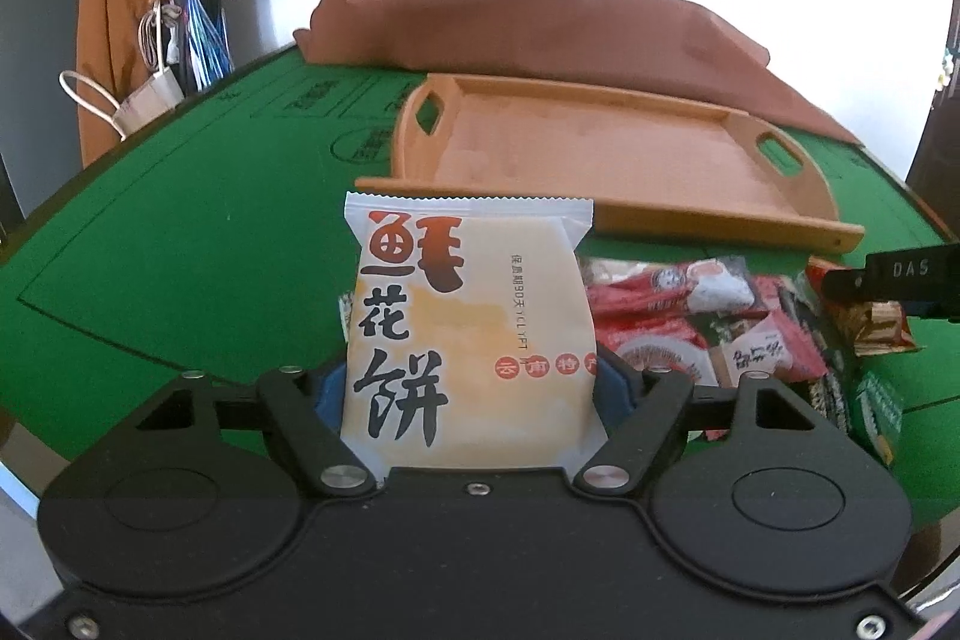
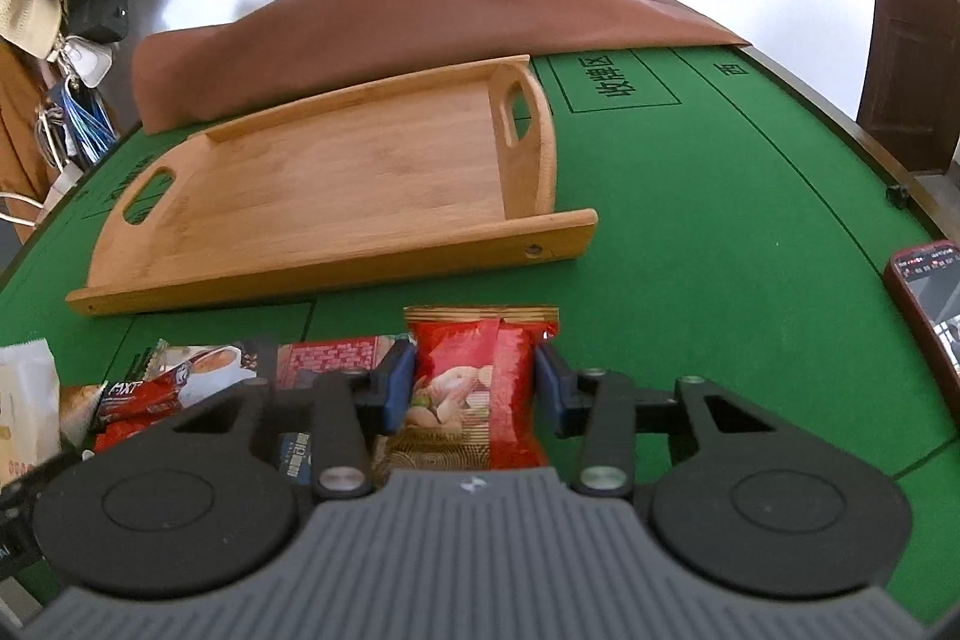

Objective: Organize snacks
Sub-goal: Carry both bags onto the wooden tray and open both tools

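We hold a white pastry packet (image 1: 465, 334) in our left gripper (image 1: 471, 388) and a red nut packet (image 2: 474, 388) in the right gripper (image 2: 474, 385), both above the snack pile (image 1: 708, 328); the wooden tray (image 2: 336, 196) (bare) awaits everything.

Bright daylight — blown-out wall, fisheye-bent edges

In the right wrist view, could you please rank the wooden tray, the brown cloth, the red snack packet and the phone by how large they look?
1. Brown cloth and wooden tray: too alike to rank.
2. Red snack packet in the right gripper, magnified by nearness.
3. Phone, cut off by the frame edge, so unsure.
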